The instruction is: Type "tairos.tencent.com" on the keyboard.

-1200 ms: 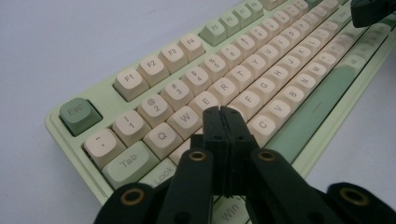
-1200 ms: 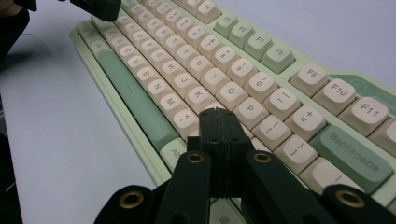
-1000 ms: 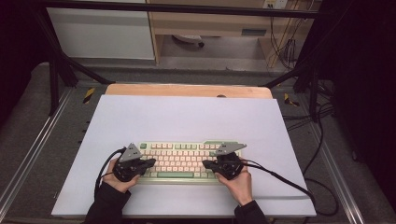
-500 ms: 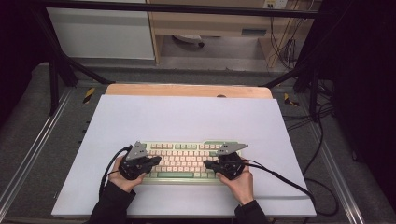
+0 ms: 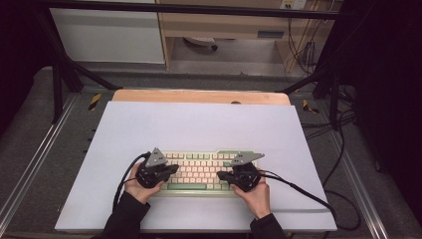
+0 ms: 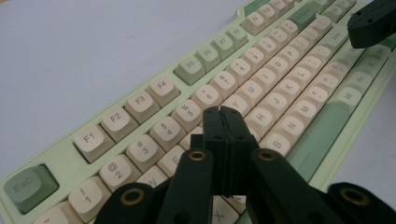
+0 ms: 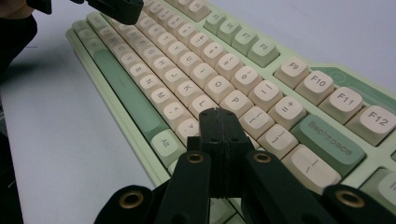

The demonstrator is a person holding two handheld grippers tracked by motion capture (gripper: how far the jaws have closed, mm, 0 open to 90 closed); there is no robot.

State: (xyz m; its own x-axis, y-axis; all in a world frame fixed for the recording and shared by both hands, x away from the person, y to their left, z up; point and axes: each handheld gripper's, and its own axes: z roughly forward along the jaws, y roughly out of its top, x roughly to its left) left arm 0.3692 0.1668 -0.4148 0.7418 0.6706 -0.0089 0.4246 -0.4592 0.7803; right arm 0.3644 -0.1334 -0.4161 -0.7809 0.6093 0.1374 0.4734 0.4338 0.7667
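Note:
A pale green keyboard (image 5: 199,172) with cream and green keys lies on the white mat near the person's side. My left gripper (image 5: 171,169) hovers over its left half, jaws pressed together with nothing between them. In the left gripper view the keyboard (image 6: 196,93) runs diagonally and the shut left gripper (image 6: 226,114) points at the keys around R and T. My right gripper (image 5: 221,175) is over the right half, also shut and empty. In the right gripper view the right gripper (image 7: 220,114) sits above the keys near L and the keyboard (image 7: 224,70) stretches away.
The white mat (image 5: 199,129) covers a wooden tabletop (image 5: 199,96). Black cables (image 5: 298,189) trail from both grippers across the mat. Dark frame posts and a cabinet stand beyond the table's far edge. The other gripper's tip (image 6: 371,23) shows at the top right of the left gripper view.
Both grippers stay over the keyboard; the left one has shifted slightly rightward along the keys. The right one has barely moved.

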